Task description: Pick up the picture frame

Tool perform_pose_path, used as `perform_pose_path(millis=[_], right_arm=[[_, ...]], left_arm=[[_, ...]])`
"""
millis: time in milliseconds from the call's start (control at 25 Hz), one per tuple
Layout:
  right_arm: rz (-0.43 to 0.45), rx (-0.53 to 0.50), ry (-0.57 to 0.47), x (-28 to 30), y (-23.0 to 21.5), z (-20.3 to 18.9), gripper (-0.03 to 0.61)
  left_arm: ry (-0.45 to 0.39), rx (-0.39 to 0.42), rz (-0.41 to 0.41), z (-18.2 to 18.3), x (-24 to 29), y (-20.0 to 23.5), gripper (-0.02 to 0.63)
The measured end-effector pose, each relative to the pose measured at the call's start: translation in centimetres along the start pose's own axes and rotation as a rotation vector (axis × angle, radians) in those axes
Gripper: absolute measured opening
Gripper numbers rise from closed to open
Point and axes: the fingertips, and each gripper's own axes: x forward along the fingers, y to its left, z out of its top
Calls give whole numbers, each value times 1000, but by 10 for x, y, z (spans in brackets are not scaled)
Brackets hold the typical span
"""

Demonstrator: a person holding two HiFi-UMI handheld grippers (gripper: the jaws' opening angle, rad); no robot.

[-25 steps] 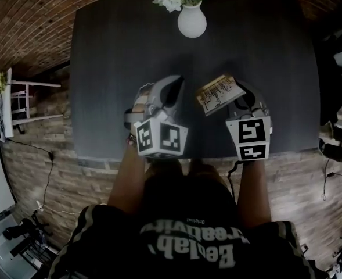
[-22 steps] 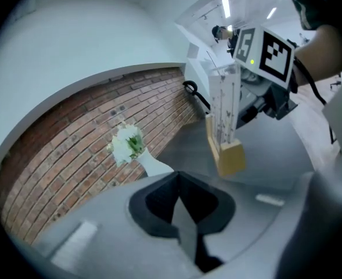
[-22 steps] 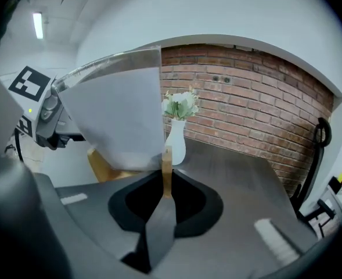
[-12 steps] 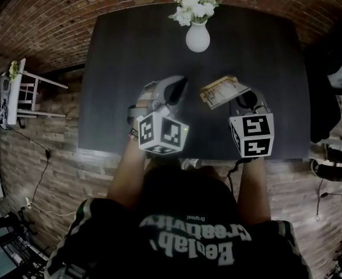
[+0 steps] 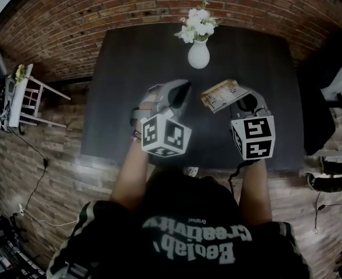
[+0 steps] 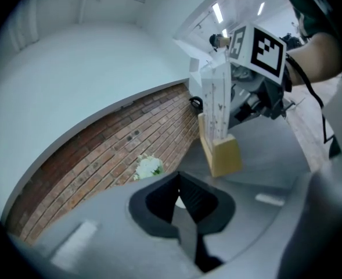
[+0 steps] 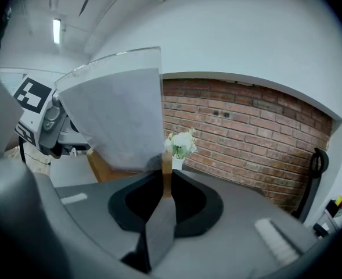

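Observation:
The picture frame [image 5: 222,94], light wood with a pale printed sheet, hangs tilted above the dark table [image 5: 130,57], and my right gripper [image 5: 240,99] is shut on its edge. In the right gripper view the jaws pinch the wooden edge [image 7: 165,170], with the frame's pale panel [image 7: 118,112] rising to the left. My left gripper [image 5: 181,89] hovers just left of the frame, shut with nothing in it. The left gripper view shows the frame [image 6: 218,133] upright in the right gripper [image 6: 253,92].
A white vase with white flowers [image 5: 198,52] stands at the table's far middle, beyond both grippers. A white chair-like stand [image 5: 21,100] is on the brick floor to the left. Dark furniture [image 5: 333,92] sits at the right.
The view has drawn back from the table. The right gripper still holds the frame, carried slightly forward. The left gripper stays shut beside it.

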Motion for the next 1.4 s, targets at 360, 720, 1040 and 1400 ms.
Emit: perform_pose_path(millis=[360,720,1040,1400], right_arm=[[16,3,-9,-2,-2,15,52],[-20,5,-12,-14,-11,17,52],[-36,13,-1,-22,-10,7,52],[-31,8,9,-22,-1,3,52]], left_arm=[[-8,30,14,14,-5,17,2],[-40,50,-17,29,0,7,2],[-47,52,-31,28,-3,-1,2],[-47,48,-41,22,-7,-5,2]])
